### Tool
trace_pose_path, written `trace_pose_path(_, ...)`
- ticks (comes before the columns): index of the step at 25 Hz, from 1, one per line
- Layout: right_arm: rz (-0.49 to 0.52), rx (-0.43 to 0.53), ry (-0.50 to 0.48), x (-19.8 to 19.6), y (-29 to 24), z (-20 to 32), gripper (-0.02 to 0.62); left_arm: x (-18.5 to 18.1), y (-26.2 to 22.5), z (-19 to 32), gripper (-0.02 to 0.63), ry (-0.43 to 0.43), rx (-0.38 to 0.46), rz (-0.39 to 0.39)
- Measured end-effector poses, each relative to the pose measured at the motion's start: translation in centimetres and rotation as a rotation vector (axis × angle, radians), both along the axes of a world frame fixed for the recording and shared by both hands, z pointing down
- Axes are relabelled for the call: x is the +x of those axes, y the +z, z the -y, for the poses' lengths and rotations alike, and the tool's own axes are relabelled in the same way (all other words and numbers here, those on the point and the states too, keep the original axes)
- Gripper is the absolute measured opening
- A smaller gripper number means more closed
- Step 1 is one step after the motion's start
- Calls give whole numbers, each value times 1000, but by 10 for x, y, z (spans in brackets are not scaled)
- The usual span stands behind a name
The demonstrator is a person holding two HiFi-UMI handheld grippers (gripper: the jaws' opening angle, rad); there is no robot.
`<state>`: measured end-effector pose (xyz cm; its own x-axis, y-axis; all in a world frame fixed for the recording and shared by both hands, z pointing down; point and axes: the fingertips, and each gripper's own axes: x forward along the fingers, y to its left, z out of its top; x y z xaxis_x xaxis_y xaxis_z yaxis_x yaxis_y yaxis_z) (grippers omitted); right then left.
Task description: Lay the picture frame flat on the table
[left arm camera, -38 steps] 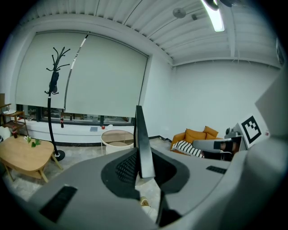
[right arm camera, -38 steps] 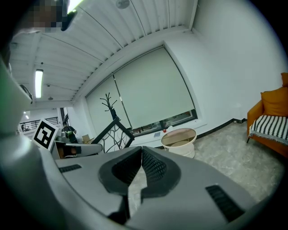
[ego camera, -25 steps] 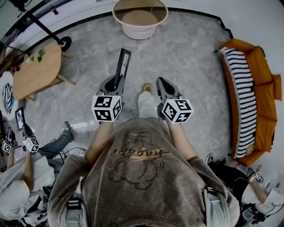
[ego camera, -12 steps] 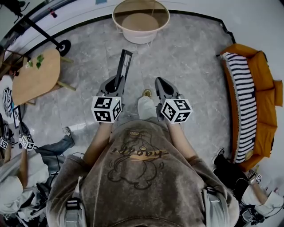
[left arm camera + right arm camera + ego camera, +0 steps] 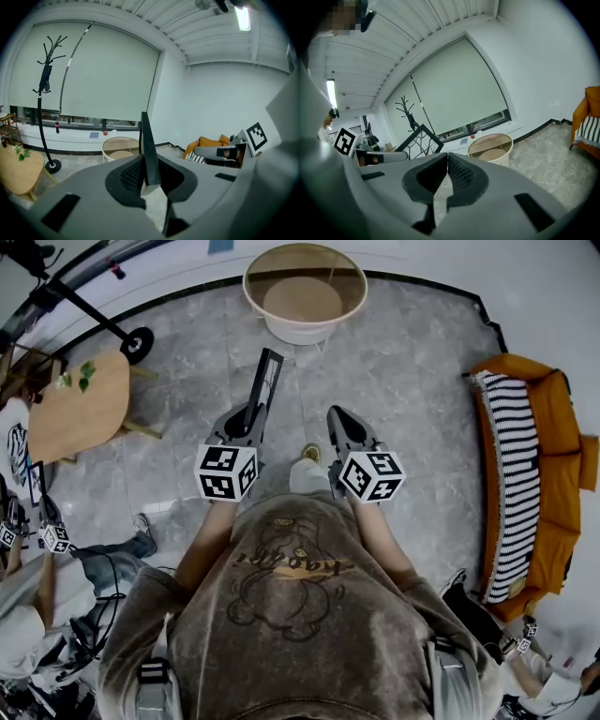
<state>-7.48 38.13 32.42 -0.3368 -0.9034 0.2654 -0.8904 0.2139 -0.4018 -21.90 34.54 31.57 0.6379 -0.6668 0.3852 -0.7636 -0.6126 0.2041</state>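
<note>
Out over the floor [image 5: 412,381], left gripper [image 5: 246,418] clamps the picture frame [image 5: 263,379] by its near end, frame edge-up, long axis pointing toward the far round counter [image 5: 305,331]. Right gripper [image 5: 339,420] clenched empty, just right of it.

Orange sofa [image 5: 562,418], striped throw [image 5: 520,474] well right of jaws; wooden counter [image 5: 70,423] with plant [image 5: 77,378] far left; coat stand [image 5: 45,79] beyond it.

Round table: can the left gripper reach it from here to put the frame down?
Probably not yet. The left gripper, shut on the frame, is apart from the round table, with bare floor between them. Nothing blocks the way, so stepping closer should be enough.
</note>
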Motion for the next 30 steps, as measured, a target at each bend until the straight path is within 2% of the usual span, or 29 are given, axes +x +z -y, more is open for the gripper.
trace_pose_path(15, -18, 10, -53, 54, -4, 97, 20, 50, -3, 88, 61, -42, 10, -13)
trace_pose_path(30, -11, 11, -114, 80, -1, 140, 20, 75, 0, 128, 61, -104, 9, -29)
